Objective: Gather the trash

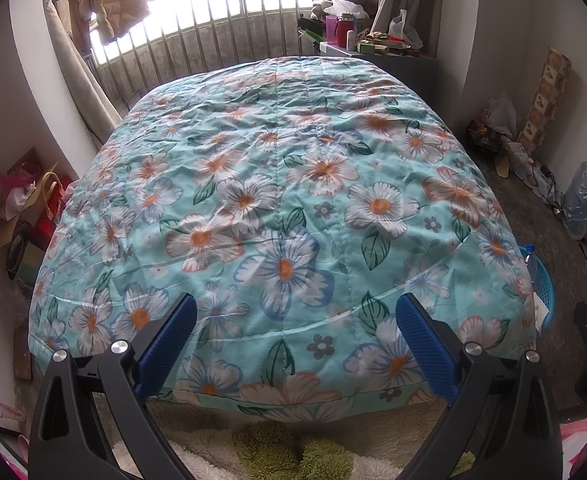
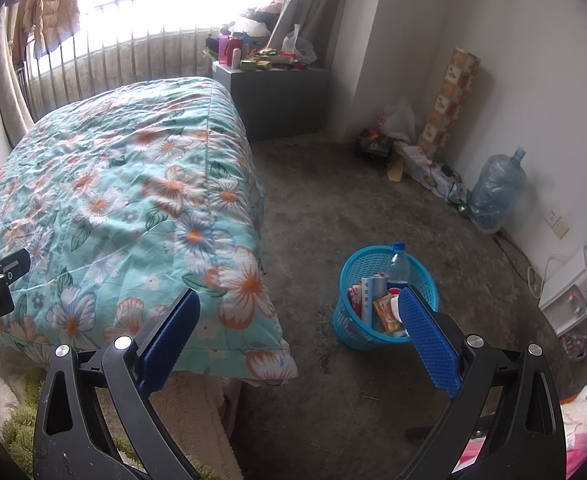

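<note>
A blue mesh trash basket (image 2: 357, 332) stands on the concrete floor right of the bed. It holds a plastic bottle (image 2: 398, 266), wrappers and small packets. Its edge shows at the far right in the left wrist view (image 1: 543, 280). My left gripper (image 1: 295, 316) is open and empty, over the foot of the bed's floral quilt (image 1: 285, 184). My right gripper (image 2: 299, 312) is open and empty, above the floor between the quilt's corner (image 2: 197, 240) and the basket. The quilt top carries no loose items in either view.
A grey cabinet (image 2: 277, 96) with bottles and boxes stands by the window. Bags, a tall patterned box (image 2: 449, 104) and a water jug (image 2: 493, 192) line the right wall. A water dispenser (image 2: 573, 292) is at far right. A shaggy rug (image 1: 277, 452) lies below the bed.
</note>
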A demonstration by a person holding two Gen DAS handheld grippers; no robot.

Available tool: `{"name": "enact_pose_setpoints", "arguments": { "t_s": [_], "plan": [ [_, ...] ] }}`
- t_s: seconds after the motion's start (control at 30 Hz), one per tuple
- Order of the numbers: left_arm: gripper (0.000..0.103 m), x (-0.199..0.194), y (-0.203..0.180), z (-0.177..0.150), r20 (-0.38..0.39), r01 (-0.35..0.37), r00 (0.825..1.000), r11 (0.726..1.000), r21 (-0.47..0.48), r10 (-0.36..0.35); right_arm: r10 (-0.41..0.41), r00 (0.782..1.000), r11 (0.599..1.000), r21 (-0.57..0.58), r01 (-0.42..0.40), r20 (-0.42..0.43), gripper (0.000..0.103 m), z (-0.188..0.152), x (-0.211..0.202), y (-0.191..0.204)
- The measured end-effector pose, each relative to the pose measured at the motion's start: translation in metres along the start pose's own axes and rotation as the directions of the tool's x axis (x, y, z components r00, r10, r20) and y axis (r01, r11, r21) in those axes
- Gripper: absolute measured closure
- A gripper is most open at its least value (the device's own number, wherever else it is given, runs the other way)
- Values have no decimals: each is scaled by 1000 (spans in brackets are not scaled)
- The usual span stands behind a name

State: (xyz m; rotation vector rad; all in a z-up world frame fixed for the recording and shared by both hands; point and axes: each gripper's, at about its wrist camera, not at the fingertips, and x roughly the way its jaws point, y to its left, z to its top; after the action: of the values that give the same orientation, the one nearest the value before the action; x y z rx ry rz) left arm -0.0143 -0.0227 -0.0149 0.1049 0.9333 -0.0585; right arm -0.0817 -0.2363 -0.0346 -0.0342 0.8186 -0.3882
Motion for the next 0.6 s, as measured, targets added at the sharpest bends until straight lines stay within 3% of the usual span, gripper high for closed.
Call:
{"name": "enact_pose_setpoints", "arguments": {
  "t_s": [0.6],
  "plan": [
    [5, -1, -3, -2, 4, -2, 1000, 1000, 5, 2, -2, 1000, 1000, 2, 2, 2, 8, -1, -1, -1]
  ]
}}
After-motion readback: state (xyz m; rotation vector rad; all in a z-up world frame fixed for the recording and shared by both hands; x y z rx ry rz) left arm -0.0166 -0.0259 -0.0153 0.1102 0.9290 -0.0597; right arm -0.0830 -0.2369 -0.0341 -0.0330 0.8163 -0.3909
